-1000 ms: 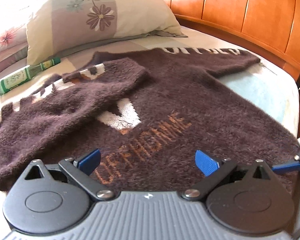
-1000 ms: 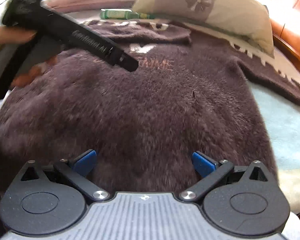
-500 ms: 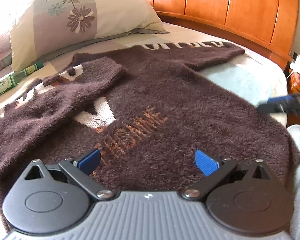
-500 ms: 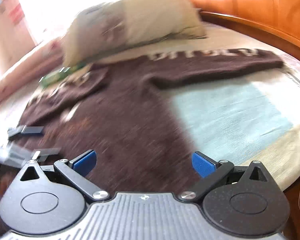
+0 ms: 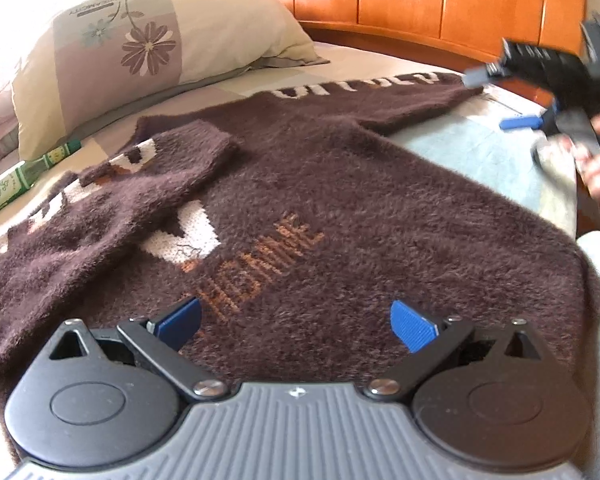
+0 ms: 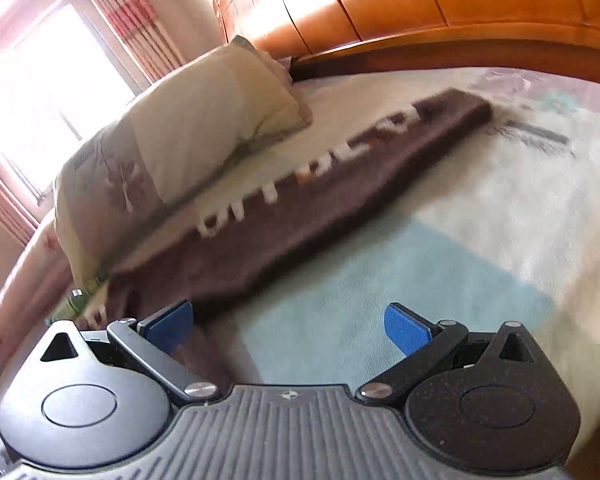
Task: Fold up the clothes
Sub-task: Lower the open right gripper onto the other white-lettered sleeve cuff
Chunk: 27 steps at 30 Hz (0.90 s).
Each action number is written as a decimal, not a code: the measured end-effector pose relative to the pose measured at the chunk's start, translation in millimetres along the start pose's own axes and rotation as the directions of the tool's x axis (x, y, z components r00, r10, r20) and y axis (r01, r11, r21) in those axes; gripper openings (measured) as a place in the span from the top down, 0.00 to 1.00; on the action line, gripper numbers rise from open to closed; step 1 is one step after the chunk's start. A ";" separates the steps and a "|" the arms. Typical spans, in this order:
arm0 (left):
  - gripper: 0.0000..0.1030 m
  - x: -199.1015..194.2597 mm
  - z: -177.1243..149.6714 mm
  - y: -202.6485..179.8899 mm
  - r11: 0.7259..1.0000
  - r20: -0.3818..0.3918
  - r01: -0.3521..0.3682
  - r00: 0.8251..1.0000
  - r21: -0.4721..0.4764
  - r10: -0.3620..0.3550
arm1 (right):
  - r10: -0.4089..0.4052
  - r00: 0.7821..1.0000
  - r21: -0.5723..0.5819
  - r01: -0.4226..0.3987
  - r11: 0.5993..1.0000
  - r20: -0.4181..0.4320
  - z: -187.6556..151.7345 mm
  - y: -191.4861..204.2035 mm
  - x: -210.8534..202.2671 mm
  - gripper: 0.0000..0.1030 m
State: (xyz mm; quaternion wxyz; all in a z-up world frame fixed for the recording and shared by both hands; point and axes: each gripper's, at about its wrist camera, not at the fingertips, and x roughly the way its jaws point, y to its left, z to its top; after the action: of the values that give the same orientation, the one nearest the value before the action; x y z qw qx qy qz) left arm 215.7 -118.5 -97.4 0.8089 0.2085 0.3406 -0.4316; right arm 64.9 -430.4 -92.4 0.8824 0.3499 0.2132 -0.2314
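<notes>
Sweater [image 5: 360, 200], brown and fuzzy, lay spread front-up across the bed [image 6: 480, 220], its hem nearest me. One sleeve [image 5: 112, 204] was folded inward over the chest; the other sleeve [image 6: 340, 168] ran out straight toward the headboard [image 5: 440, 0]. I judged the garment partly folded, the outstretched sleeve remaining. A pillow [image 5: 140, 52] and a green bottle [image 5: 16, 184] sat clear of the work beyond the collar. My right gripper [image 6: 288, 328] was held out near that sleeve's cuff, jaws wide and empty, placed as if to take it. My left gripper [image 5: 296, 324] hovered over the hem, likewise spread wide, gripping nothing.
</notes>
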 end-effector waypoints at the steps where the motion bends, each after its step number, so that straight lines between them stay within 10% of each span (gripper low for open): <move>1: 0.03 1.3 -0.3 1.4 1.000 -0.003 -0.001 1.000 -0.004 0.001 | 0.005 1.000 -0.013 -0.005 1.000 -0.002 11.2 1.8 7.1 0.00; 14: 0.03 17.1 -2.3 13.5 0.999 -0.015 0.005 1.000 -0.042 -0.005 | -0.023 1.000 0.068 0.024 0.997 -0.018 83.2 -44.5 109.2 0.00; 27: 0.02 9.1 -3.1 0.8 1.000 0.004 -0.018 1.000 0.005 0.018 | 0.002 0.999 0.199 -0.010 0.980 0.038 76.5 -90.7 51.2 0.00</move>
State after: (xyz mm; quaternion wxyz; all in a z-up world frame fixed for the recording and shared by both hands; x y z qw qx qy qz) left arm 218.8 -121.2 -106.1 0.8129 0.2126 0.3362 -0.4255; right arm 71.8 -557.3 -116.2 0.8474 0.4327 0.1712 -0.2556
